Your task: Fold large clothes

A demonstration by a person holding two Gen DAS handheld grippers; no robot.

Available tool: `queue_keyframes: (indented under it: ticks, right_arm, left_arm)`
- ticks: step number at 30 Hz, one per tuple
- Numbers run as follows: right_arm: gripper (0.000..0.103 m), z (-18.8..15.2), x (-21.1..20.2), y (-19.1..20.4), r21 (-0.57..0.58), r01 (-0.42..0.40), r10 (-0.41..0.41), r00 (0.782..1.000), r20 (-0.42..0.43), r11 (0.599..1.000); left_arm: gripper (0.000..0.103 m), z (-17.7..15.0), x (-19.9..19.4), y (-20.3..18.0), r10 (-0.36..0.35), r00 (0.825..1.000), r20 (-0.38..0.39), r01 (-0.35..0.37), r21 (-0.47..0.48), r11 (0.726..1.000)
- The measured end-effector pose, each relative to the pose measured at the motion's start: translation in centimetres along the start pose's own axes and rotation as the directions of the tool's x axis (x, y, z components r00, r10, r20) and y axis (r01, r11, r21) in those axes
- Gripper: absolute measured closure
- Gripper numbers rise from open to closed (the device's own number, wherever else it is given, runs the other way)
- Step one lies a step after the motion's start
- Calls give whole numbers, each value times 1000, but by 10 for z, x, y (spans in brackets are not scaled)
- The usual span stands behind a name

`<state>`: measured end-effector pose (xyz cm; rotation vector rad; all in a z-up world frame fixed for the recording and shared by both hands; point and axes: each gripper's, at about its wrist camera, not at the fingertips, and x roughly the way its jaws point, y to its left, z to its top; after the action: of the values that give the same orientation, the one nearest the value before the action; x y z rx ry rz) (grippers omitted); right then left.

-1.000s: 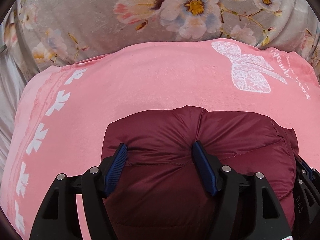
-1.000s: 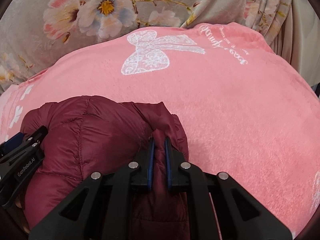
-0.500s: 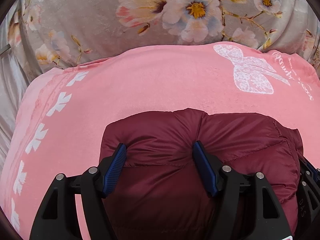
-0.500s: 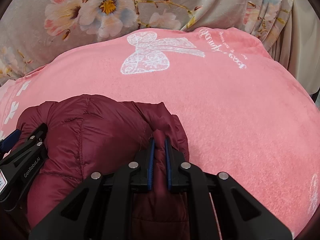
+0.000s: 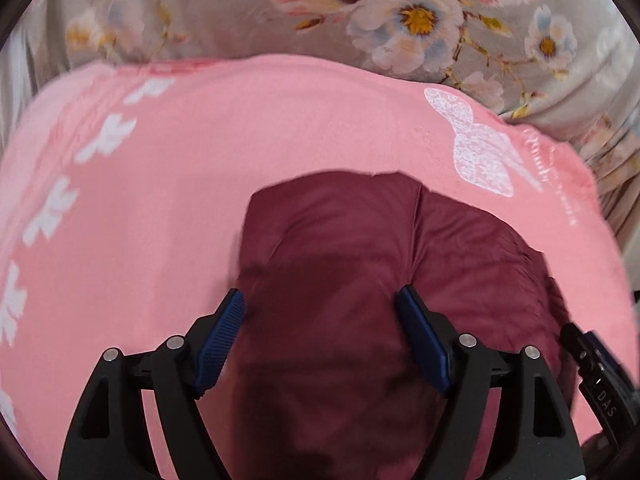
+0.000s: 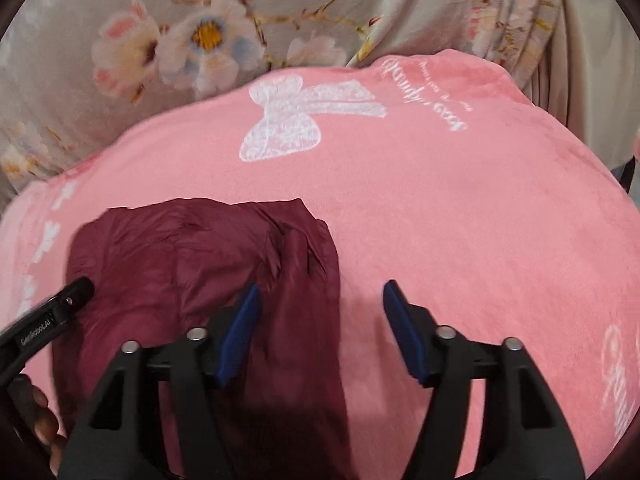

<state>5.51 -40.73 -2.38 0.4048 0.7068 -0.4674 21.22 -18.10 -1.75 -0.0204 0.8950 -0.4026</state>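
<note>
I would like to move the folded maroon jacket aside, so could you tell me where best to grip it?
Take the maroon jacket at its right edge, the doubled fold beside the open right gripper. Come from the right over the bare pink blanket; that edge is raised, straight and unobstructed.

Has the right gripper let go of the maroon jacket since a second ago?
Yes. The right gripper now stands open over the pink blanket, beside the maroon jacket.

A pink fleece blanket (image 6: 460, 216) with a white lace-bow print (image 6: 288, 120) covers the bed; grey floral bedding (image 5: 280, 12) lies behind it.
</note>
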Motion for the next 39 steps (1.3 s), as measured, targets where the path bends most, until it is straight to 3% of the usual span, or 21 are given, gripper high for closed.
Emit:
queue_keyframes:
  ticks: [5, 11, 20, 22, 23, 25, 27, 29, 32, 39]
  right_arm:
    - [39, -41, -27, -27, 104, -140, 150, 984, -95, 985]
    - [38, -80, -21, -40, 235, -227, 267, 951, -153, 945]
    - [37, -77, -9, -19, 227, -256, 291, 948, -133, 940]
    - [45, -74, -6, -15, 210, -257, 288, 948, -133, 943]
    - [50, -73, -5, -12, 202, -266, 296, 946, -132, 943]
    - [78, -70, -7, -5, 180, -276, 300, 945, -128, 944]
    - [89, -67, -18, 4, 121, -254, 267, 958, -108, 960]
    - [92, -63, -33, 18, 53, -223, 226, 972, -61, 973]
    - [93, -58, -57, 38, -19, -205, 206, 978, 37, 979]
    - [93, -31, -85, 96, -160, -218, 247, 951, 189, 963]
  left_arm:
    - [25, -33, -26, 35, -139, 986, -89, 134, -68, 989]
    - [25, -81, -17, 51, -277, 941, -194, 246, -172, 954]
    - [24, -86, -13, 34, -312, 937, -157, 287, -164, 944]
    - [25, -84, -14, 30, -303, 941, -152, 281, -151, 948]
    - [28, -83, -15, 28, -299, 943, -147, 279, -141, 950]
    - [36, -81, -20, 26, -282, 950, -133, 269, -106, 957]
    - [53, -79, -30, 23, -257, 961, -104, 254, -44, 966]
    - [63, -74, -44, 21, -253, 965, -64, 254, 18, 967]
    - [68, -64, -62, 22, -264, 965, -7, 263, 77, 962]
    - [69, -31, -115, 37, -247, 950, 191, 204, 216, 955]
